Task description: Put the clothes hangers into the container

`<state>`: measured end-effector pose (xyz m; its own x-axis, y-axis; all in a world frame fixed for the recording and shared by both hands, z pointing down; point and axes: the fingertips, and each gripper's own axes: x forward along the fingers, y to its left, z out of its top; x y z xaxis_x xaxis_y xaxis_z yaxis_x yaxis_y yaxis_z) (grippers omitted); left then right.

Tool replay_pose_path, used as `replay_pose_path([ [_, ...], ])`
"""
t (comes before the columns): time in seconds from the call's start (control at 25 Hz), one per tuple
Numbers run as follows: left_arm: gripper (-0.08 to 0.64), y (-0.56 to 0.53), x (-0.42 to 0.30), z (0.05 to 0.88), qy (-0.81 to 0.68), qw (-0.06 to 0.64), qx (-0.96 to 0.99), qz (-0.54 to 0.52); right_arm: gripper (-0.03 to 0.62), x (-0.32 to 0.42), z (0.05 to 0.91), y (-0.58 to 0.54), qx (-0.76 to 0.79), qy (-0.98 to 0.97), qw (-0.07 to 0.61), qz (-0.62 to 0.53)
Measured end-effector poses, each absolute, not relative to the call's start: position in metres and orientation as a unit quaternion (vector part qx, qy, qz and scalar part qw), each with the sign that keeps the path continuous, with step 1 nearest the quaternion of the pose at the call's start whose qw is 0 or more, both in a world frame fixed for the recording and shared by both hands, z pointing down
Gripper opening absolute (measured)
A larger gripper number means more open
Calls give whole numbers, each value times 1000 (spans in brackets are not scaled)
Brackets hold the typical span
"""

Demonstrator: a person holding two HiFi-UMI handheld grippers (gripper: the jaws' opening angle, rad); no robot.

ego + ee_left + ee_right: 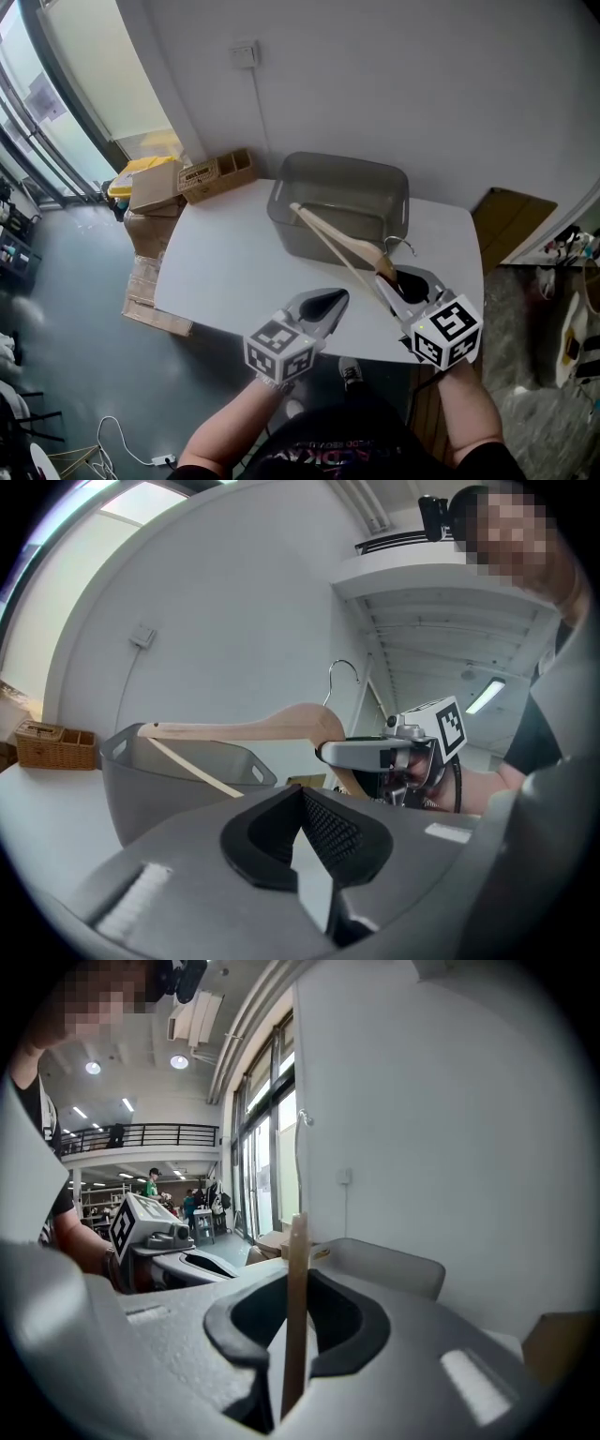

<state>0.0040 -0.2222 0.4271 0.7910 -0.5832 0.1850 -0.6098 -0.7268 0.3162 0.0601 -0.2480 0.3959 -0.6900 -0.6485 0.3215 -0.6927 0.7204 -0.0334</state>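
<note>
A wooden clothes hanger with a metal hook hangs in the air, and my right gripper is shut on its thick end. Its far arm tip reaches over the grey plastic container at the back of the white table. In the right gripper view the hanger stands edge-on between the pads, with the container beyond. My left gripper is shut and empty, just left of the right one. The left gripper view shows the hanger, the container and the right gripper.
A wicker box sits off the table's far left corner, with cardboard boxes and a yellow item on the floor beside it. A cardboard sheet leans at the right. The wall is close behind the container.
</note>
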Motion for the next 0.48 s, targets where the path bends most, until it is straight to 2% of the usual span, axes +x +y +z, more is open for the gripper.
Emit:
replay_pose_path([
  [0.48, 5, -306, 21, 422, -346, 164, 923, 49, 55, 74, 374, -352, 328, -921, 208, 36],
])
